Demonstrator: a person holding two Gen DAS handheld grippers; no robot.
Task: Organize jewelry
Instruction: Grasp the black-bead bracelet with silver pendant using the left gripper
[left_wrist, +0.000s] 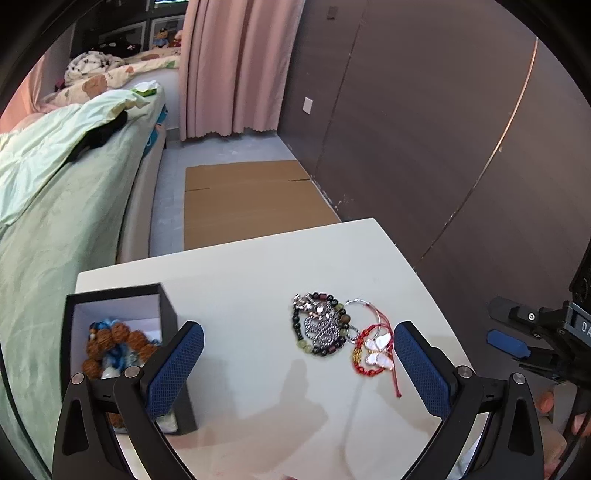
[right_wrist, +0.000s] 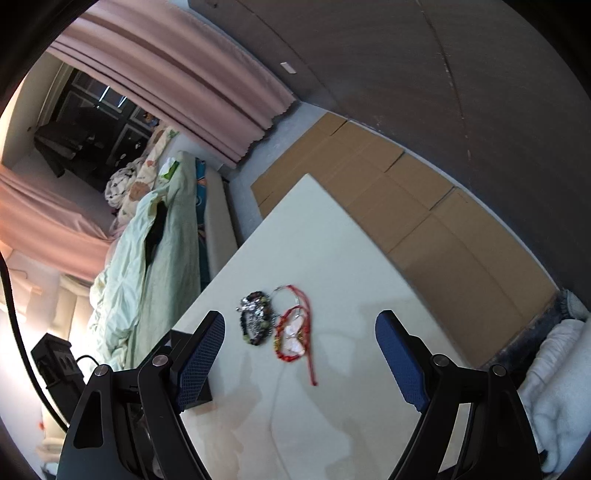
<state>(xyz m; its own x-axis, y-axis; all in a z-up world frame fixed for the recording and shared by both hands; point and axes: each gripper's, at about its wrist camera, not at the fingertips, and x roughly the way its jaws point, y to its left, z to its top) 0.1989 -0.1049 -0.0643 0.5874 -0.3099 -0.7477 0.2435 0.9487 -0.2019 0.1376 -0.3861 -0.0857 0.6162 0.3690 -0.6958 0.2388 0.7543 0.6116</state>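
Observation:
A pile of jewelry lies on the white table (left_wrist: 240, 295): a dark beaded bracelet with a silver chain (left_wrist: 321, 328) and a red cord bracelet with white butterfly charms (left_wrist: 375, 350). The same pile shows in the right wrist view, beads (right_wrist: 256, 321) left of the red cord (right_wrist: 295, 336). A black box (left_wrist: 122, 332) with a white lining stands at the table's left and holds brown beads and blue thread (left_wrist: 114, 343). My left gripper (left_wrist: 299, 358) is open and empty, above the table just short of the pile. My right gripper (right_wrist: 299, 343) is open and empty, also short of the pile.
The black box corner shows behind the left finger in the right wrist view (right_wrist: 192, 369). A bed with a green cover (left_wrist: 74, 206) runs along the left. Flattened cardboard (left_wrist: 251, 199) lies on the floor beyond the table. A dark wall panel (left_wrist: 424, 129) is on the right.

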